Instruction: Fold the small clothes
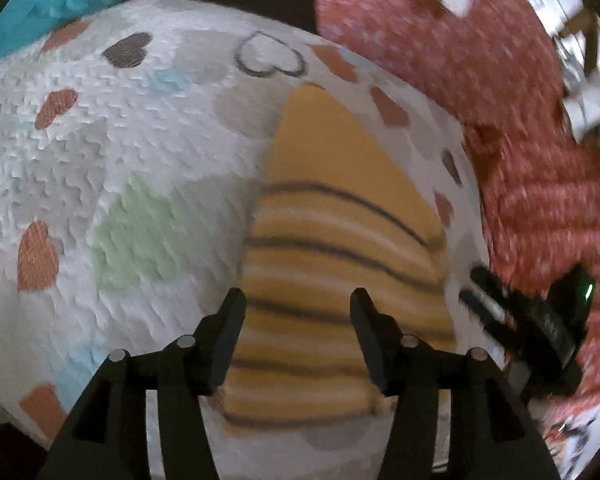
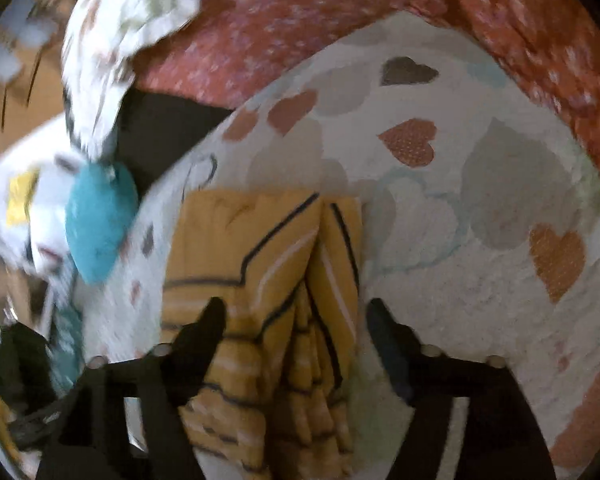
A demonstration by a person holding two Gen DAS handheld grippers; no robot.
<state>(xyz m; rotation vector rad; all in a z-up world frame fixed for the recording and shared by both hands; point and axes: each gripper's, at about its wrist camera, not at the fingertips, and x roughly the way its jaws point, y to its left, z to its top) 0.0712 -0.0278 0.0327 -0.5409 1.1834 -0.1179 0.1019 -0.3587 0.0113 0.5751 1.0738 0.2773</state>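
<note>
Two parted hand-held grippers, folded yellow garment edge between.

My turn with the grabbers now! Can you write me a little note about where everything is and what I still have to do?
Left gripper: fingers open, hovering over the striped yellow garment, holding nothing.
Right gripper: fingers wide open over the same garment, holding nothing.
The garment lies folded on the heart-print cover, its layers stacked at one edge.
A teal cloth sits at the cover's edge; a red spotted fabric lies beyond.
Done: the yellow piece looks folded and let go.
Left: probably tidy it, then fold the next small item.
</note>
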